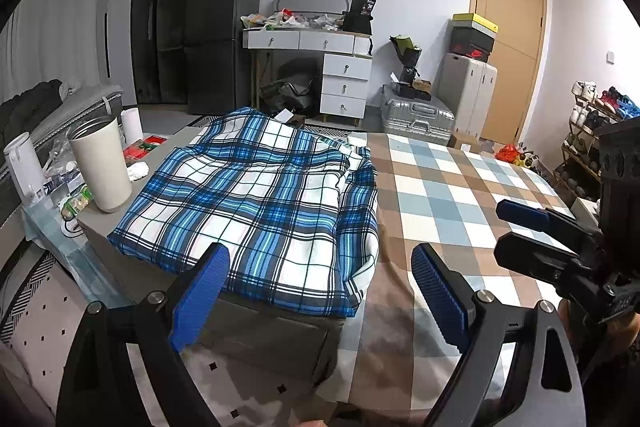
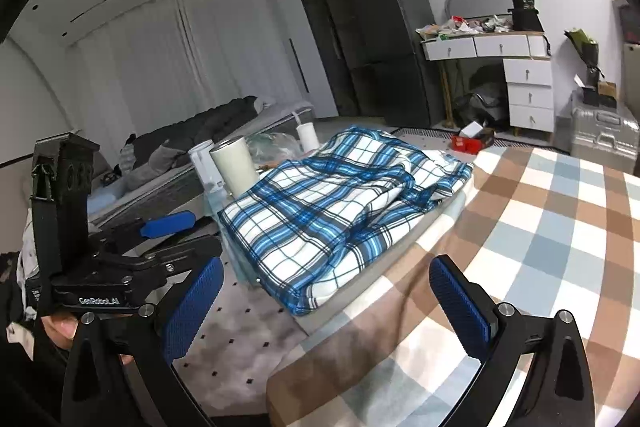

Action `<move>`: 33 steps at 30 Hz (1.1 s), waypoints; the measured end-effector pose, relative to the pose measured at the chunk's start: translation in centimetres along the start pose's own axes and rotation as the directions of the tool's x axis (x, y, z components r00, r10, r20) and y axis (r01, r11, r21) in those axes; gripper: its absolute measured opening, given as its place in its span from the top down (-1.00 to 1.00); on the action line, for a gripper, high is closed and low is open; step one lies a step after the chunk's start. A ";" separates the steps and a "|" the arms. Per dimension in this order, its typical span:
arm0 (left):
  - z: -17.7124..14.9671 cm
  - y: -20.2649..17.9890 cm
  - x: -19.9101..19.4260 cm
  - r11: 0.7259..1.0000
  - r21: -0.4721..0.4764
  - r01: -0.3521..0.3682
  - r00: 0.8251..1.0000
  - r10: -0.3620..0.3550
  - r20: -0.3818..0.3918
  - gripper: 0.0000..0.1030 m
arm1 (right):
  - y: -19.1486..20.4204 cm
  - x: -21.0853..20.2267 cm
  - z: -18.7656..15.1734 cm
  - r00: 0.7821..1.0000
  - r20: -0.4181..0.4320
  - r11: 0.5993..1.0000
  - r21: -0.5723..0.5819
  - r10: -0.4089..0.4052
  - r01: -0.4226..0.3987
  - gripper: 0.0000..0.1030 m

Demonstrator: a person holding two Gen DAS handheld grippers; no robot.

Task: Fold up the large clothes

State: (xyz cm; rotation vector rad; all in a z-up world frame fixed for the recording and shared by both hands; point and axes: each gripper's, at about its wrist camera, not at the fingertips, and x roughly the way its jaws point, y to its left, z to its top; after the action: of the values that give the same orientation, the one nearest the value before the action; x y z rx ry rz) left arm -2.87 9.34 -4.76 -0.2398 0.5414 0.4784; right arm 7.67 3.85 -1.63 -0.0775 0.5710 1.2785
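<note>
Both hand-held grippers hover with jaws apart and empty: the left hand-held gripper (image 1: 320, 295) at lower centre, the right hand-held gripper (image 2: 328, 303) likewise. Just beyond, the blue plaid garment (image 1: 260, 195) lies folded on the grey tabletop (image 1: 160, 267), apparently set aside beside the checked cloth (image 1: 460, 187).

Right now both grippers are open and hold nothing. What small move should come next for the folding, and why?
Probably bring the left gripper forward and down to the near edge of the blue plaid garment. It lies roughly folded on the grey table, with a loose layer bunched on its right side, and no jaws touch it. The right gripper hovers over the checked cloth, further from it.
</note>
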 end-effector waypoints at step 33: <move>0.2 -0.3 1.5 0.999 0.029 0.037 0.999 -0.036 -0.033 -0.74 | -0.8 0.3 -0.2 1.000 -0.010 1.000 0.000 -0.025 0.025 -1.00</move>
State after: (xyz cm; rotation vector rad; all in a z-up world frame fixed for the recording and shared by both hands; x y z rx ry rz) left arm -1.51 9.68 -5.41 -0.2293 0.5747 0.4312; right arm 8.40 3.76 -2.17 -0.0906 0.5777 1.2546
